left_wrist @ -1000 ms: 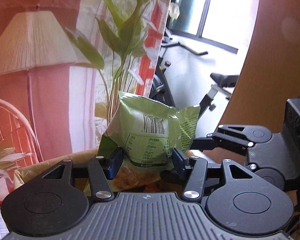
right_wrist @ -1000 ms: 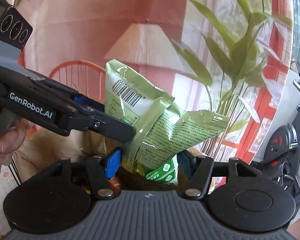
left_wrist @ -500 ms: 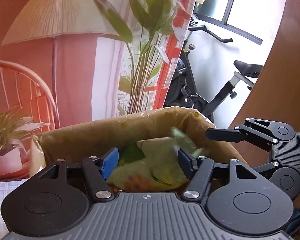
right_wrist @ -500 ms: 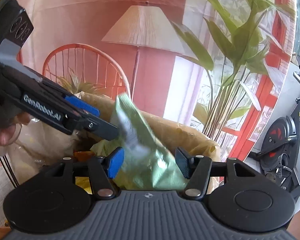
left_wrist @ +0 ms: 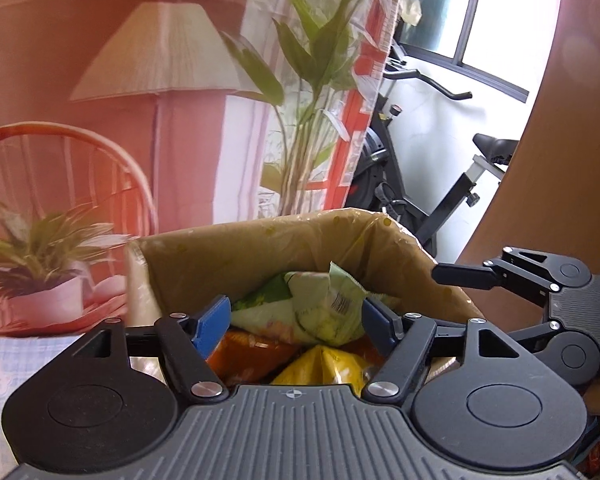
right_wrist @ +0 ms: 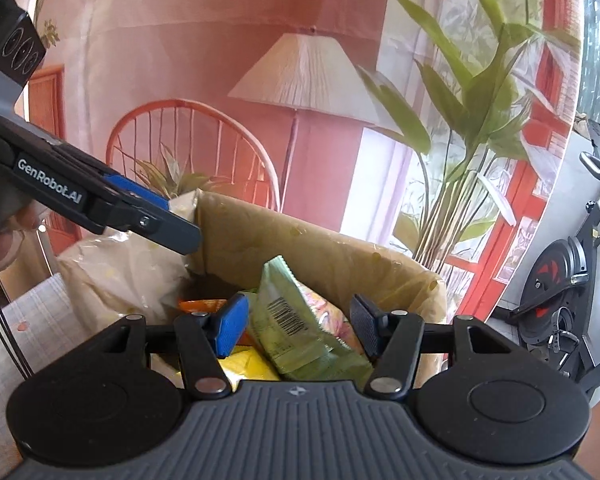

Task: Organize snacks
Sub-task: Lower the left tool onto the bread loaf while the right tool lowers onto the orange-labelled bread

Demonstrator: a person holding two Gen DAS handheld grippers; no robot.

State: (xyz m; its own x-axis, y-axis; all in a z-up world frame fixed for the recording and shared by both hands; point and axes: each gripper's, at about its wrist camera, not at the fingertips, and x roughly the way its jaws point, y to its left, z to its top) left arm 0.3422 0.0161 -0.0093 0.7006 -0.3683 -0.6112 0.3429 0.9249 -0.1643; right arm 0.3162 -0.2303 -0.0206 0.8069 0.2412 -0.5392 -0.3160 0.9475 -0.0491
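Observation:
A green snack bag (left_wrist: 320, 304) with a barcode lies inside a brown paper bag (left_wrist: 236, 256), on top of orange (left_wrist: 244, 356) and yellow (left_wrist: 320, 368) snack packs. It also shows in the right wrist view (right_wrist: 296, 320), inside the same paper bag (right_wrist: 340, 256). My left gripper (left_wrist: 296, 320) is open and empty, its fingers apart just above the bag's mouth. My right gripper (right_wrist: 300, 320) is open and empty, over the green bag. The left gripper shows in the right wrist view (right_wrist: 156, 216) at the paper bag's left rim.
A white plastic bag (right_wrist: 116, 276) sits left of the paper bag. A backdrop printed with a lamp, a chair and plants (left_wrist: 300, 80) hangs behind. An exercise bike (left_wrist: 420, 184) stands at the right. A checked cloth (left_wrist: 4, 364) covers the table.
One second ago both grippers held the green snack bag up above the paper bag. Both have opened, and the bag has dropped into the paper bag.

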